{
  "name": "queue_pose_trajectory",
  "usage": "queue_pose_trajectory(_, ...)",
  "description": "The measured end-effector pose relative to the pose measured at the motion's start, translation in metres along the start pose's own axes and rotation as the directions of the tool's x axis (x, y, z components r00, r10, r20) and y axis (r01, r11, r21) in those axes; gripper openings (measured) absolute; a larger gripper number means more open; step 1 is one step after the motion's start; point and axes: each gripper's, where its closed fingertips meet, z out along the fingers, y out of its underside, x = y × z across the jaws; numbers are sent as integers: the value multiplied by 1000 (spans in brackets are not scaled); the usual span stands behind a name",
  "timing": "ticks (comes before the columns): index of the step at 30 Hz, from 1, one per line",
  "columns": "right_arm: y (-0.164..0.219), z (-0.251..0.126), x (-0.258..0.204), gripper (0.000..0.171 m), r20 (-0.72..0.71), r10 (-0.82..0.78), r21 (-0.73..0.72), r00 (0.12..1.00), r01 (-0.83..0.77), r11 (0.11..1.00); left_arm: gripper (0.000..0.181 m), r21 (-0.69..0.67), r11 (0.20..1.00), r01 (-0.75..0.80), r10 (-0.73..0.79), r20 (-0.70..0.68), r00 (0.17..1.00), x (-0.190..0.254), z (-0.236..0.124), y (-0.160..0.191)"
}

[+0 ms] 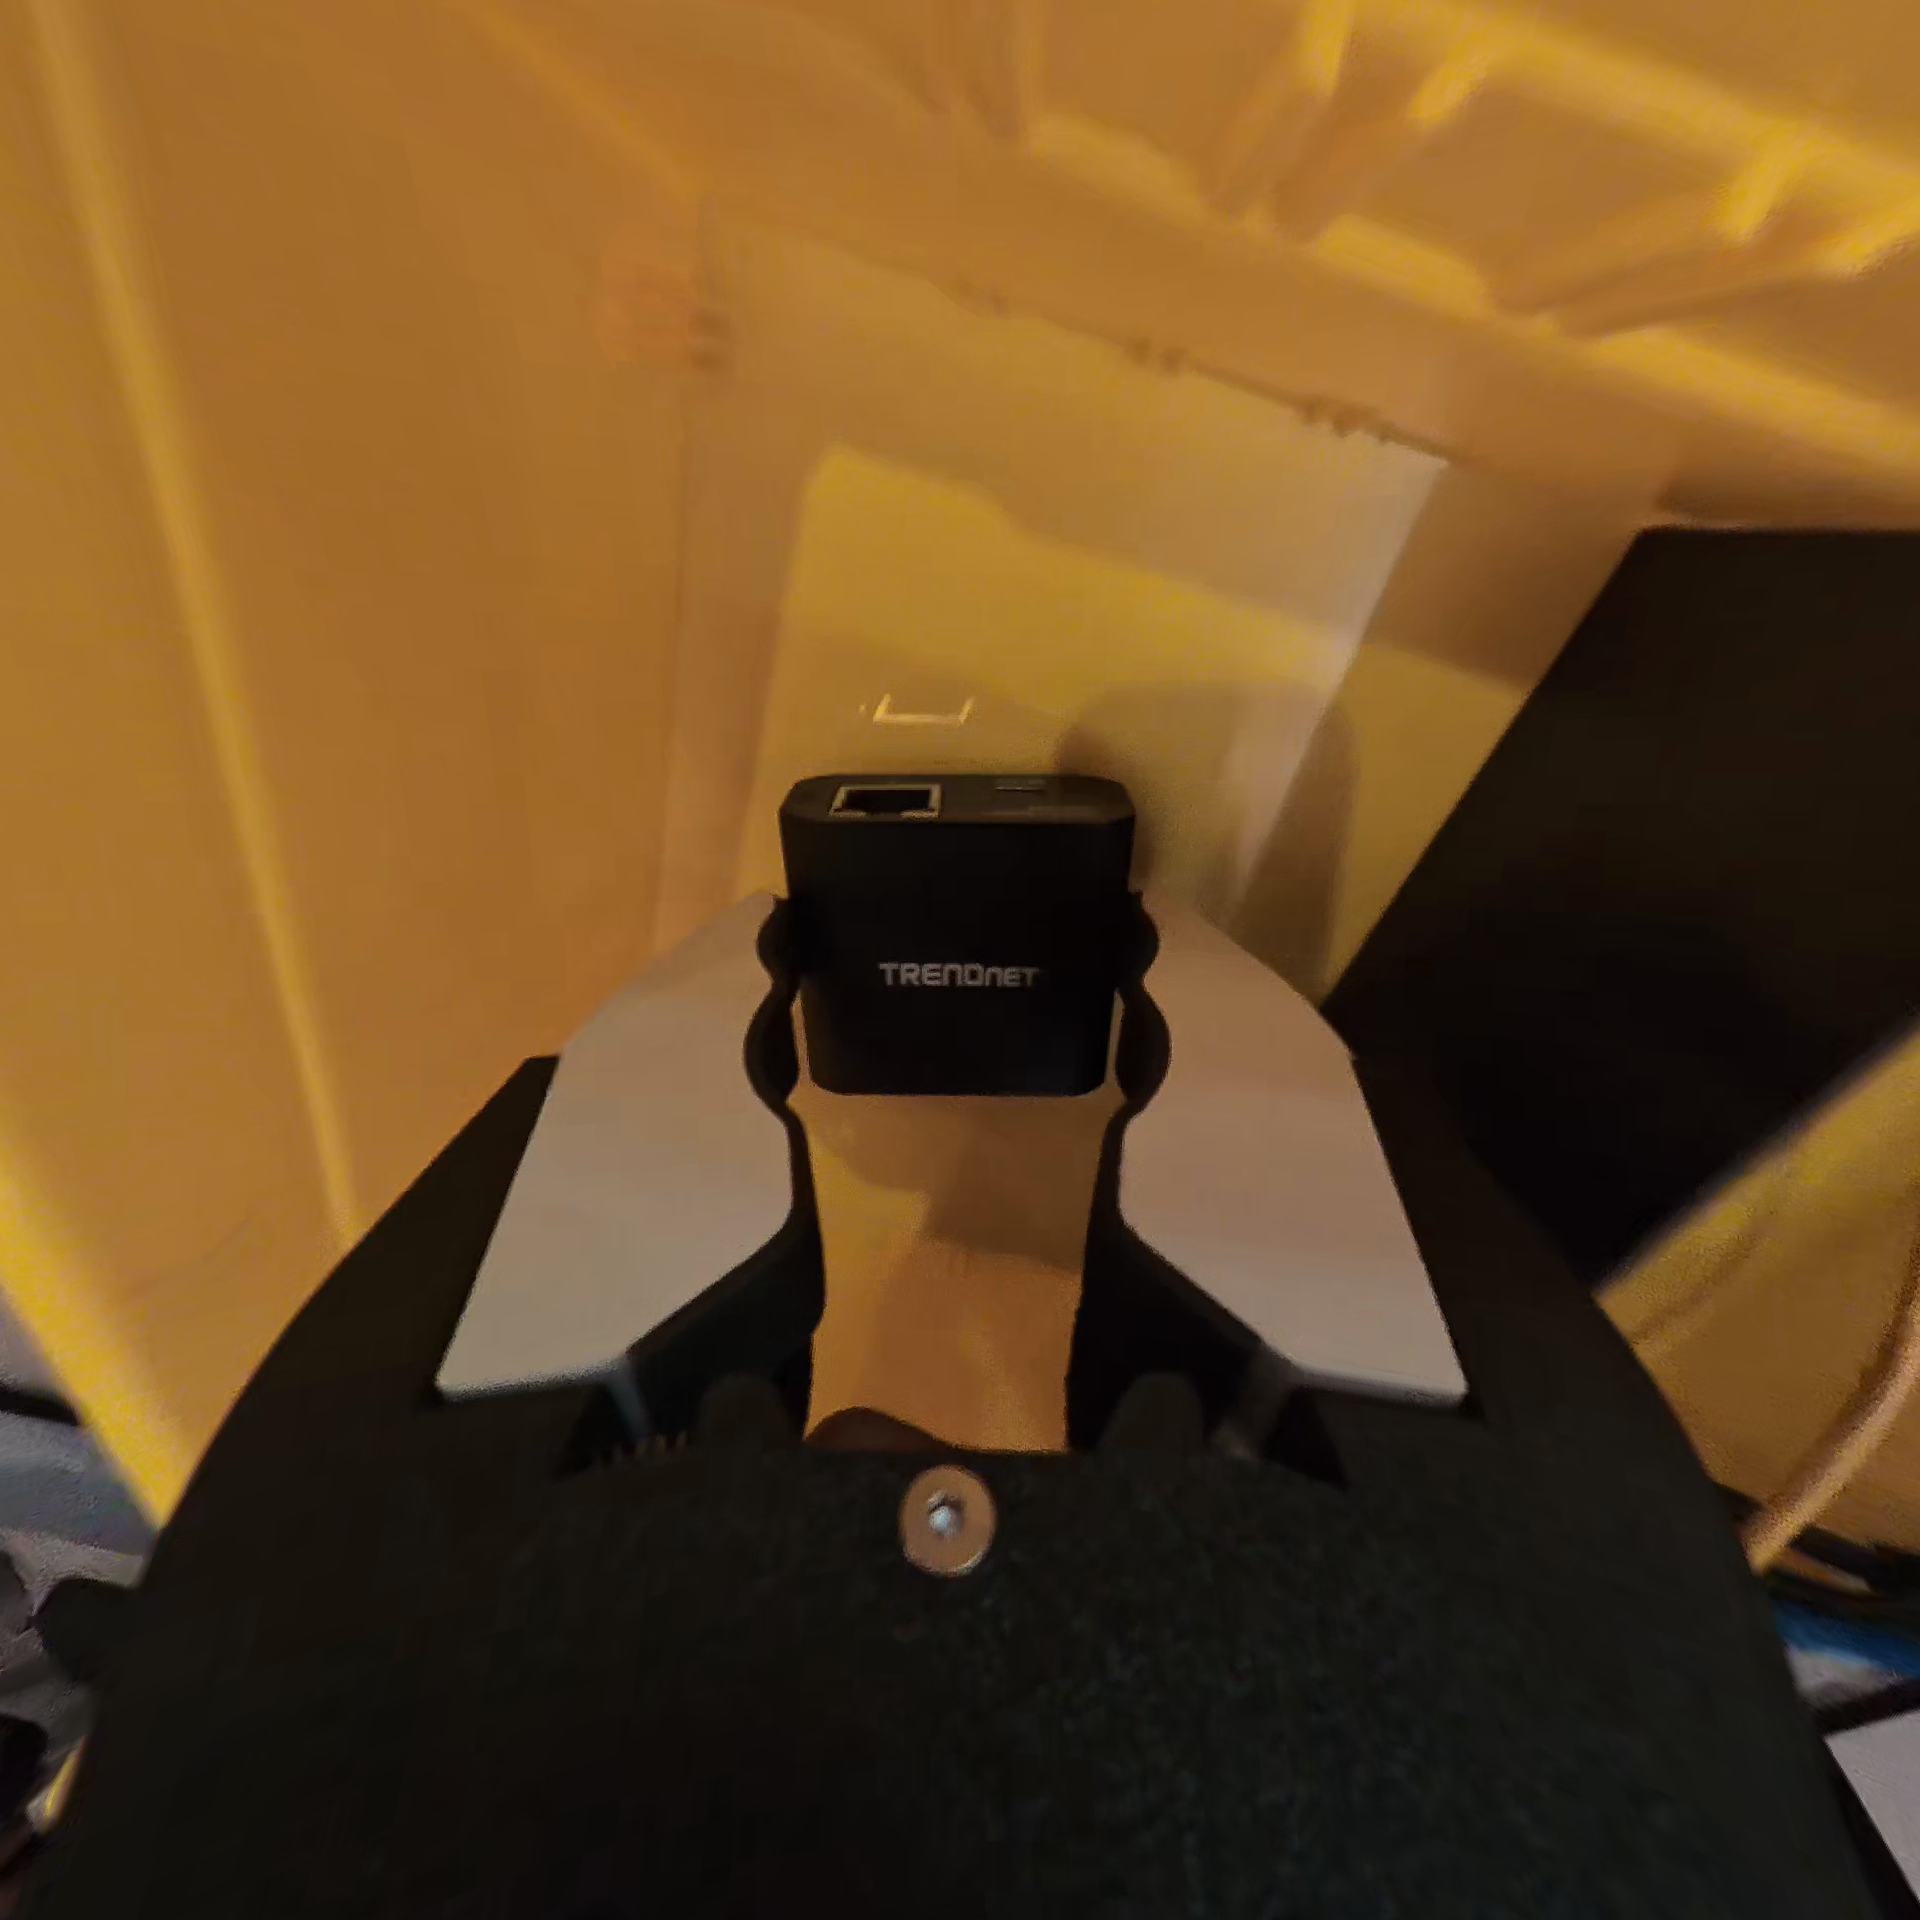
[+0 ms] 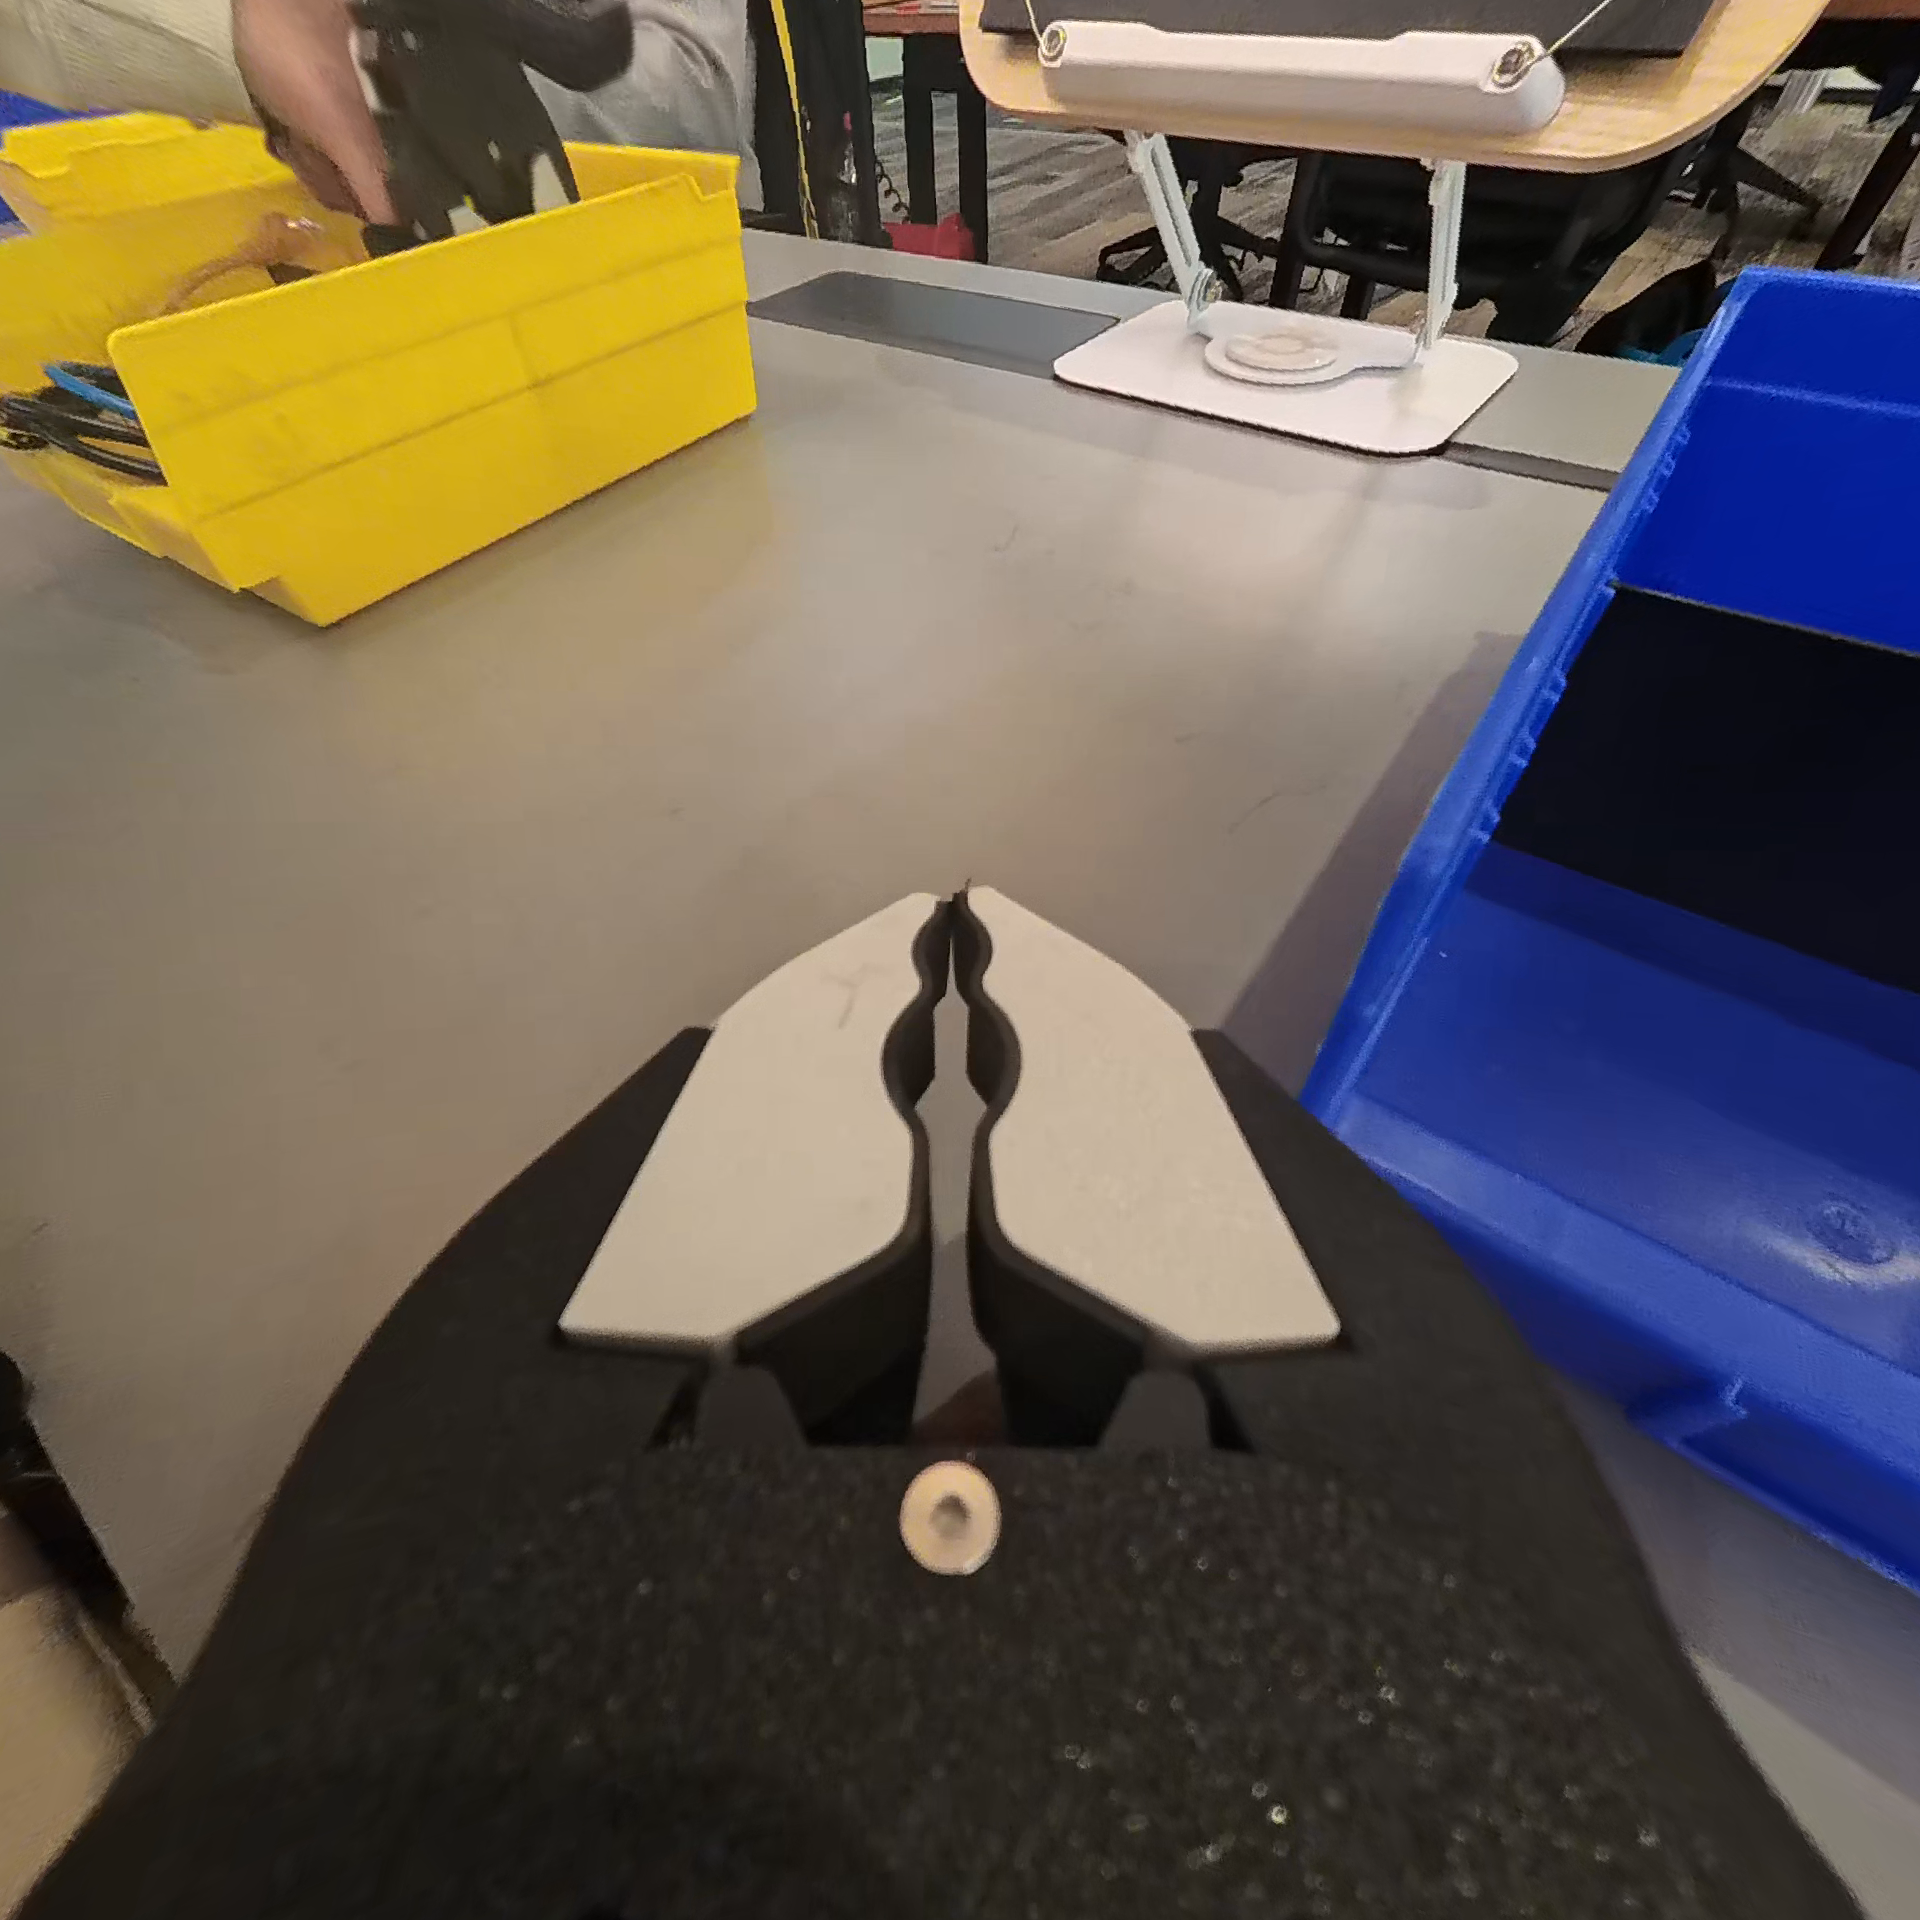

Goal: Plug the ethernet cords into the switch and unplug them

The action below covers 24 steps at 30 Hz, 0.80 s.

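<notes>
My left gripper (image 1: 956, 997), lower centre: black speckled body, grey wavy-edged fingers (image 1: 665, 1122), one silver screw (image 1: 943, 1523). My right gripper (image 2: 958, 914): identical, pale screw (image 2: 950, 1519).

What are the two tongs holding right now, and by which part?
The left tongs grip a small black switch by its two side edges, port end outward. The right tongs are shut on nothing.
</notes>
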Motion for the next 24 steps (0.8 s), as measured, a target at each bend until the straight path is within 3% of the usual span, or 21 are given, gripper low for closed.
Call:
queue_pose_trajectory(6, 0, 1, -11, 0, 48, -44, -3, 998, 44, 999, 59, 241, 971, 11, -7, -18, 1000, 18, -77, -25)
queue_pose_trajectory(10, -5, 7, -33, 3, 192, -63, 1, 979, 65, 998, 59, 455, 887, -77, 126, -79, 989, 79, -149, -69)
queue_pose_trajectory(13, -15, 9, -50, 8, 320, -130, 19, 938, 130, 991, 59, 547, 824, -147, 286, -177, 942, 142, -181, -100)
queue_pose_trajectory(17, -42, 9, -67, 17, 431, -375, 100, 821, 369, 924, 59, 507, 827, -243, 432, -297, 851, 205, -185, -130)
queue_pose_trajectory(24, -104, 45, -85, 29, 223, -775, 169, 591, 760, 628, 59, 345, 899, -269, 399, -398, 826, 245, -159, -196)
